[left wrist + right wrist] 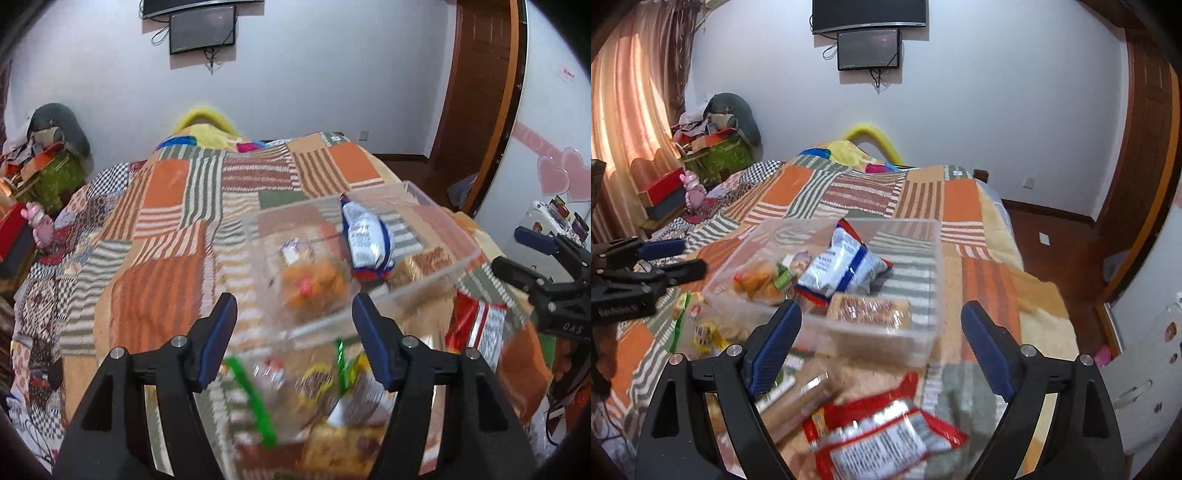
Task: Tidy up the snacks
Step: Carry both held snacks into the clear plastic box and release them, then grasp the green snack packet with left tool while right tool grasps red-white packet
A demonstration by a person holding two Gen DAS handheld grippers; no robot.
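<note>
A clear plastic bin (923, 291) stands on the patchwork bed and holds a blue-and-white bag (846, 266), an orange snack pack (757, 282) and a brown wafer pack (868, 308). The bin also shows in the left wrist view (436, 269). A red-and-white snack bag (886, 439) lies on the bed in front of the bin, below my open, empty right gripper (882, 347). My left gripper (295, 332) is open and empty, over several loose snack packs (314, 387) at the bin's near side.
The patchwork blanket (849, 192) covers the bed. The right gripper shows at the right edge of the left wrist view (535, 266). Boxes and clutter (713, 147) stand at the far left. The wooden floor (1052, 236) and a door lie to the right.
</note>
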